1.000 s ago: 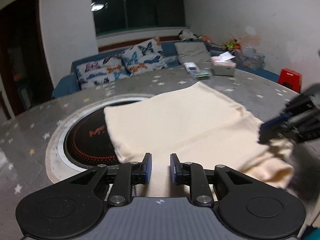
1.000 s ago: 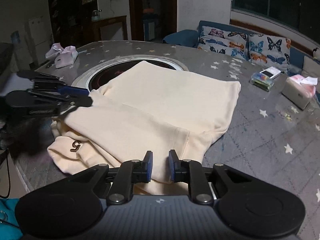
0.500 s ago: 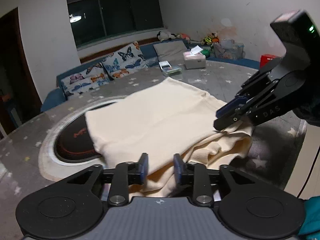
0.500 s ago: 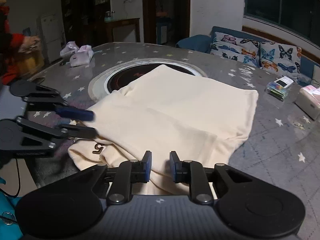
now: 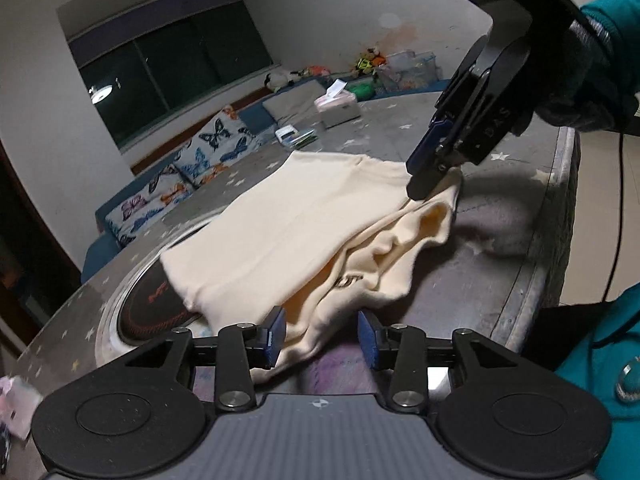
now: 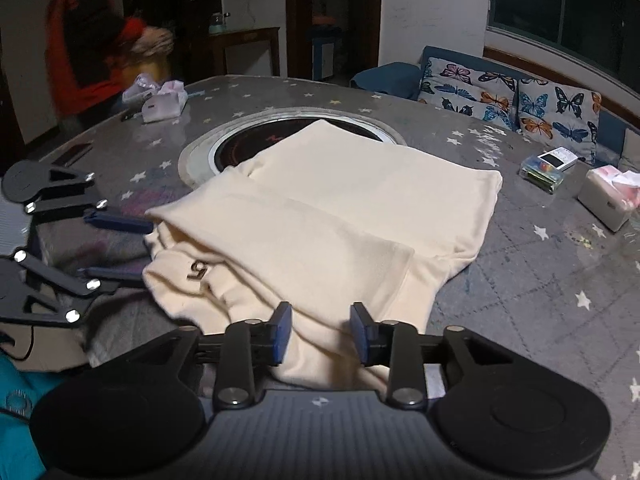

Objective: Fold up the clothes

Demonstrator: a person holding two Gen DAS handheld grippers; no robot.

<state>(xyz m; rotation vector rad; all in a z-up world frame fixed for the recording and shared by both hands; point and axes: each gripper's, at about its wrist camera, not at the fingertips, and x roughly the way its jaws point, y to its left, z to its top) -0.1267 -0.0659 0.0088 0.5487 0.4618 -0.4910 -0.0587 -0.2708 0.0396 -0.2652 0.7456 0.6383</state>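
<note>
A cream sweatshirt lies folded over on the grey star-patterned table, its far edge over the round inset cooktop. It also shows in the left wrist view. My left gripper is open at the garment's near corner, with loose cloth between the jaws. It also shows in the right wrist view. My right gripper is open over the garment's near edge. It also shows in the left wrist view, at the garment's far right corner.
A tissue box and a small clear box sit at the right of the table. Pink packets lie at the far left. A person in red stands beyond the table. A sofa with butterfly cushions is behind.
Both grippers have opened from shut and let go of the garment's edge. The folded layer has settled onto the table.
</note>
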